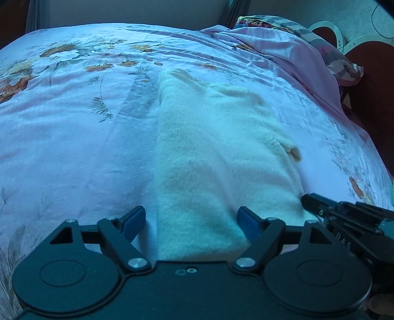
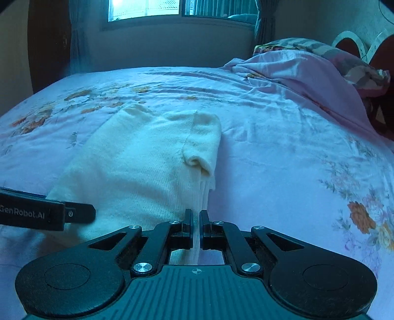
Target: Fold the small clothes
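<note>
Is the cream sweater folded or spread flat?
Partly folded: the cream sweater lies narrowed, its short sleeve turned in over the body.

Open bedsheet [image 2: 283, 160] beside sweater [image 2: 138, 160]

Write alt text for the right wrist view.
The right gripper, jaws shut, pinches the near edge of a cream knitted top lying on a floral bedsheet. The left gripper enters from the left; a window is behind.
</note>
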### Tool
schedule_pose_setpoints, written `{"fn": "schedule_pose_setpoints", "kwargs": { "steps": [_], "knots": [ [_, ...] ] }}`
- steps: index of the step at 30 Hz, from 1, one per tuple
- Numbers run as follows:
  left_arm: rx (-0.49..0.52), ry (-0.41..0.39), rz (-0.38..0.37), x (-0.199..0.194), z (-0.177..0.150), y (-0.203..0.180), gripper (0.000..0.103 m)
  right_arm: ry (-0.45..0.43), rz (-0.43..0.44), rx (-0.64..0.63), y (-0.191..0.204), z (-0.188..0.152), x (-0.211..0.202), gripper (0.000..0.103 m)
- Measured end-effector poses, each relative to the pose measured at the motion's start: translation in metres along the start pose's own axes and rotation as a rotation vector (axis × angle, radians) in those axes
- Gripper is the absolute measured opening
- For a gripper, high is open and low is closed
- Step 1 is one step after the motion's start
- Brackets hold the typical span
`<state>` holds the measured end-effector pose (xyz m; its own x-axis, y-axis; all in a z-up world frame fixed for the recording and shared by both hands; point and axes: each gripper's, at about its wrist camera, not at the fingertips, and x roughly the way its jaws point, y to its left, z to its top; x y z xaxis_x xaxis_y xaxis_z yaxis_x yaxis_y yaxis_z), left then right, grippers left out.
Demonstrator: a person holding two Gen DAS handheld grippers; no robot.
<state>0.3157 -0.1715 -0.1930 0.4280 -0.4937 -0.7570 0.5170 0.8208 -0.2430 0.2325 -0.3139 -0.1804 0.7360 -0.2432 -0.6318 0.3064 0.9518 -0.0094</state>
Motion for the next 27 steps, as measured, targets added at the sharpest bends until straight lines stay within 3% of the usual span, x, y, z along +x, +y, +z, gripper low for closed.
{"fn": "schedule_pose_setpoints", "kwargs": {
  "steps": [3,11,12,13,14,15,27],
  "knots": [
    [0.008,0.01,0.004,-0.003,0.0,-0.001,0.08,0.012,-0.001,-0.03,0.003,-0.002,-0.002,0.002],
    [-0.009,-0.007,0.016,-0.015,0.007,0.003,0.081,0.015,0.071,0.104,-0.016,0.007,-0.02,0.006],
    [-0.006,-0.008,0.015,-0.015,0.008,0.003,0.081,0.02,0.077,0.114,-0.017,0.007,-0.02,0.027],
    [0.0,-0.008,0.017,-0.015,0.009,0.003,0.081,0.024,0.08,0.13,-0.019,0.006,-0.021,0.07],
    [0.005,-0.01,0.02,-0.016,0.01,0.002,0.081,0.016,0.079,0.149,-0.021,0.005,-0.023,0.086],
    [0.011,-0.012,0.018,-0.016,0.011,0.001,0.082,-0.012,0.077,0.165,-0.023,0.004,-0.027,0.092],
    [0.001,0.002,-0.034,0.005,0.035,0.01,0.083,-0.013,0.161,0.237,-0.035,0.023,-0.005,0.092]
  ]
}}
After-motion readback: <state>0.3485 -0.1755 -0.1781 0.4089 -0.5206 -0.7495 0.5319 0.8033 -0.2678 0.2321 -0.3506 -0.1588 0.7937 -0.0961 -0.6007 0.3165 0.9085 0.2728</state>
